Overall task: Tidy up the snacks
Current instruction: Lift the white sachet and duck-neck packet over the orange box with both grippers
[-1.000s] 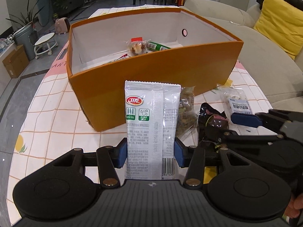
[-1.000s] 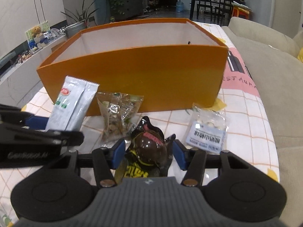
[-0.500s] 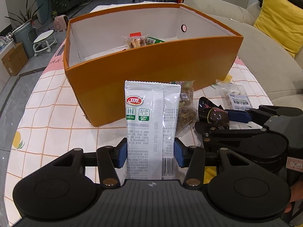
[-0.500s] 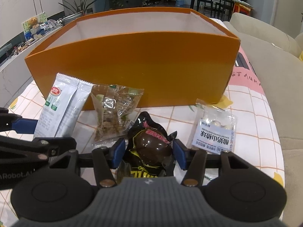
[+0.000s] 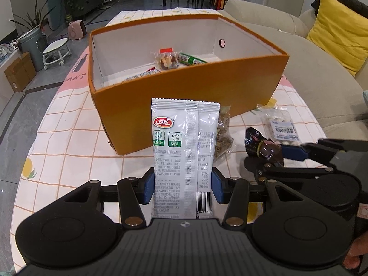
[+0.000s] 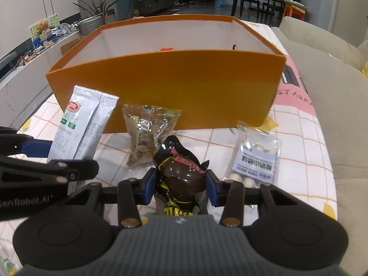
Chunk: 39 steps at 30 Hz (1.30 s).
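Two snacks are held side by side before the orange box (image 5: pixel 188 85): the white sachet (image 5: pixel 184 151) stands upright, pinched at its lower edges by the left gripper (image 5: pixel 182 188), and the dark wrapped candy (image 6: pixel 181 177) sits clenched in the right gripper (image 6: pixel 181 189), just beside it. Both grippers point level toward the box's near wall. A clear nut packet (image 6: pixel 147 131) and a packet of white balls (image 6: pixel 257 156) lie on the checked tablecloth (image 5: pixel 76 138) between.

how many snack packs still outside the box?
4. White sachet in the left gripper, dark pack in the right gripper, clear nut pack and blue-label pack on the cloth before the box. None seem hidden.
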Tool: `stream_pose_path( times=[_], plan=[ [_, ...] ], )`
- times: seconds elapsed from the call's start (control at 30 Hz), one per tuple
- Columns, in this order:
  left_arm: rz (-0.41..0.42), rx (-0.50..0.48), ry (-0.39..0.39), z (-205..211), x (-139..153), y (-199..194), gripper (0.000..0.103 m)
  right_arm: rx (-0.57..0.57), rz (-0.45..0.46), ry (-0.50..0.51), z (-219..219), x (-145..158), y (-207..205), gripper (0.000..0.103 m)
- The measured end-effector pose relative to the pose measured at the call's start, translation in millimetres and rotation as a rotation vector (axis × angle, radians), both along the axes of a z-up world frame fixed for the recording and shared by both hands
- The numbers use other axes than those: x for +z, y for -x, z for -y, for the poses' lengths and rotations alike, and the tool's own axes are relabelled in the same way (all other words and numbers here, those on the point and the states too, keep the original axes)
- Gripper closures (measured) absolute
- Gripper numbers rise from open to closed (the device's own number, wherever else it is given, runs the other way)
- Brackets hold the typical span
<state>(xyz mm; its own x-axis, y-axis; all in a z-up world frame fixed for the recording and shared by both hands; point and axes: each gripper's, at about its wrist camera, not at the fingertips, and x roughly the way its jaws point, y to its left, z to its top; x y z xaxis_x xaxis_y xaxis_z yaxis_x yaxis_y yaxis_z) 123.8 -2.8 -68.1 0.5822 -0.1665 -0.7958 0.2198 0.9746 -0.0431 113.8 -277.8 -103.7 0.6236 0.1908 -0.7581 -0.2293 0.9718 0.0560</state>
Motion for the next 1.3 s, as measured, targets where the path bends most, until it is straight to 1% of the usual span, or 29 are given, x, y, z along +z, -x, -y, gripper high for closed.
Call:
stream_pose_path(
  times=[0.1,0.23,0.5,0.73,0.9,1.1,1.2,1.3],
  plan=[
    [0.006,0.003,0.011,-1.3,6.9,4.6,0.047,-0.012,-0.01,-0.011,4.9,7.8,7.9,0.06],
    [0.019,0.002,0.026,-2.1,18.8,11.6,0.047,-0.023,0.007,-0.024,10.0,23.0,19.5,0.06],
    [0.054,0.016,0.039,-4.9,44.2,17.3,0.047,-0.04,0.085,-0.058,20.8,62.5,36.2,0.06],
    [0.129,0.013,0.048,-5.6,79.9,7.1,0.047,-0.05,0.172,-0.086,27.7,100.3,37.8,0.06],
    [0.185,-0.003,0.033,-3.9,102.7,-8.5,0.047,-0.044,0.235,-0.09,26.5,124.8,27.3,0.06],
    [0.243,-0.019,0.008,0.0,124.1,-34.3,0.047,-0.037,0.304,-0.083,23.7,152.4,-4.0,0.06],
    [0.256,-0.039,0.002,2.6,131.5,-48.9,0.047,-0.028,0.327,-0.077,19.5,162.8,-21.7,0.06],
    [0.24,-0.034,-0.004,3.9,133.1,-69.2,0.047,-0.012,0.331,-0.069,13.7,167.3,-40.6,0.06]
  ],
)
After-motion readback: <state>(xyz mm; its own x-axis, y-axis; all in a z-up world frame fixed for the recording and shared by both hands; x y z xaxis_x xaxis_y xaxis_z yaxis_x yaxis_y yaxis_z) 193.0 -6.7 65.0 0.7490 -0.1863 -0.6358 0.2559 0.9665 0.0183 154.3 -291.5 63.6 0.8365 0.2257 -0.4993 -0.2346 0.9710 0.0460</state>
